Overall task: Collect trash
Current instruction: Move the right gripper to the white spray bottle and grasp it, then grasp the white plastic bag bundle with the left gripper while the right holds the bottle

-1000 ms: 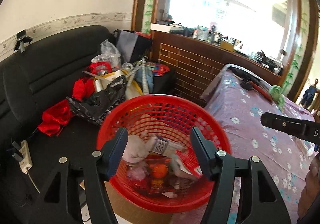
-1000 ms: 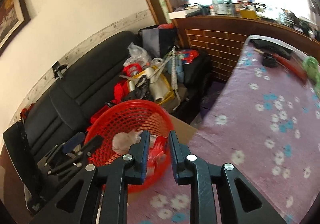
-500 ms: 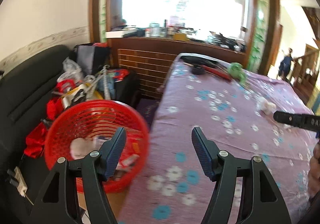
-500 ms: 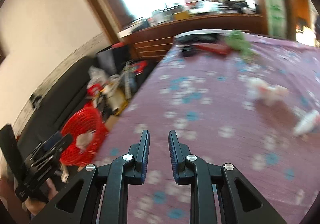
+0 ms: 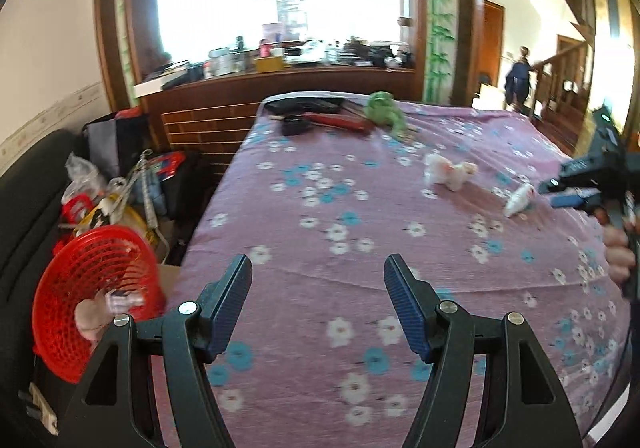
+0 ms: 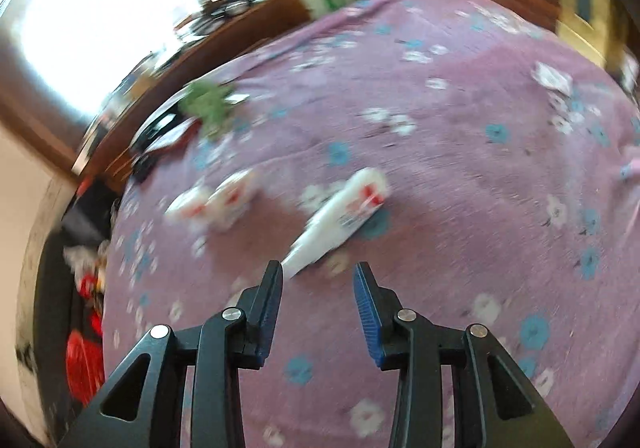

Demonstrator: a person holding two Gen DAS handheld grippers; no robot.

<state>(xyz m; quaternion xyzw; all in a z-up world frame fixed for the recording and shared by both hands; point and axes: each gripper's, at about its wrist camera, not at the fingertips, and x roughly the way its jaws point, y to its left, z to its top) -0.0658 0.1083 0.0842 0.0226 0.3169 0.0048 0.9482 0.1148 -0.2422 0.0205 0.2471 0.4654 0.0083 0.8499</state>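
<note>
The red plastic mesh basket at the lower left of the left wrist view already holds some crumpled whitish scraps, so part of the collecting looks done, but litter is left on the purple flowered bedspread. A white tapered tube-like wrapper with red print lies just above the right gripper in the middle of the right wrist view, and a crumpled white-and-red packet sits to its left, apart from it. The right gripper's jaws have just been opening and stand parted with nothing between them; the wrapper's narrow end comes close to the left pad, though the blur does not show whether they touch. The left gripper hangs wide apart and empty over bare cloth at the bottom of its frame. I judge the wrapper to be the next pick. The right wrist view is smeared, so the printing on both pieces is unreadable. A green lump and dark items at the far edge of the bedspread may or may not be trash. The basket is partly cut off behind the left finger.
</note>
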